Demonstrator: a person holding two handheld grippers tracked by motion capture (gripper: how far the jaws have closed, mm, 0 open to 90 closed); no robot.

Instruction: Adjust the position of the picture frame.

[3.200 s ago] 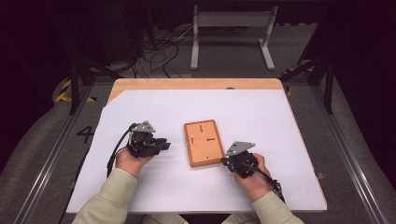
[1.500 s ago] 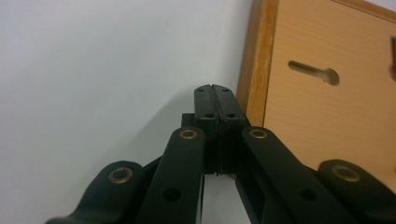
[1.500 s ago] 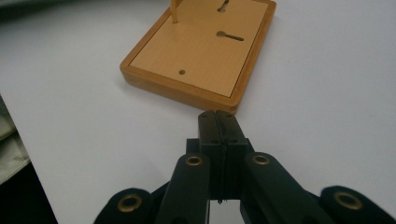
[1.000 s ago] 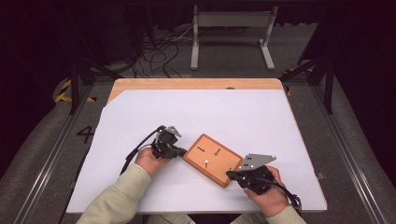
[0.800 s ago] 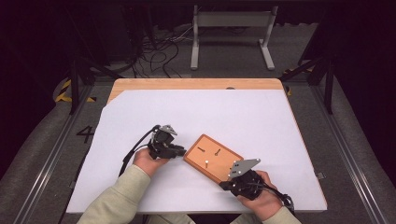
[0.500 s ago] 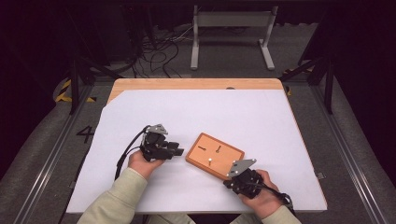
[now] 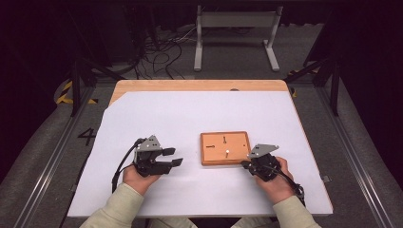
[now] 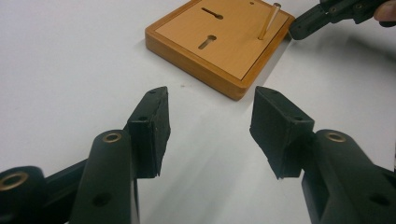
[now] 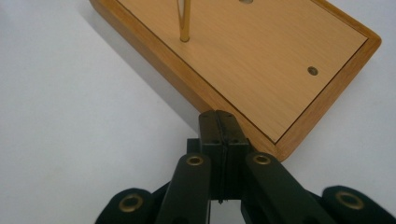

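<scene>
White paper covers the tabletop (image 7: 204, 114); the wooden board (image 7: 225, 147) lies long side across, the right gripper's (image 7: 248, 165) shut fingers touching its near-right edge, while the left gripper (image 7: 174, 157), fingers just opening and empty, sits well apart.

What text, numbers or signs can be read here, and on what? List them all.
"4": a dark numeral on the grey floor left of the table, at.
Yellow-and-black hazard stripes, no words, on the floor at.
Wooden board: no lettering, just slots, holes and a peg.
Grippers: no readable label.
</scene>
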